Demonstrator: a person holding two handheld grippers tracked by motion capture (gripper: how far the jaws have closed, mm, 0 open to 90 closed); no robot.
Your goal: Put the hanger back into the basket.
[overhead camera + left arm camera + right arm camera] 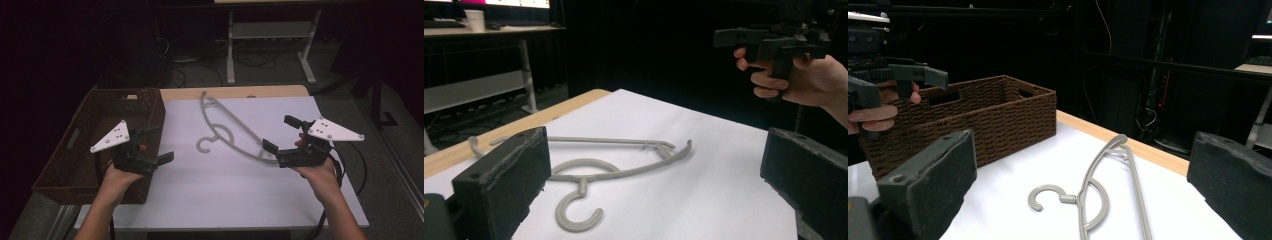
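One hanger (235, 131) between both hand-held grippers.

- The hanger (227, 127) is grey plastic, thin, with a curved shoulder bar, a straight lower bar and a small open hook (204, 145).
- It lies flat on the white table top (210, 190), near the middle, well apart from either long edge.
- In the high view it runs slantwise, one end near the far wooden edge, the other near the right side.
- Its hook points towards the brown woven basket (80, 150), apart from it.
- Nothing holds or touches it.
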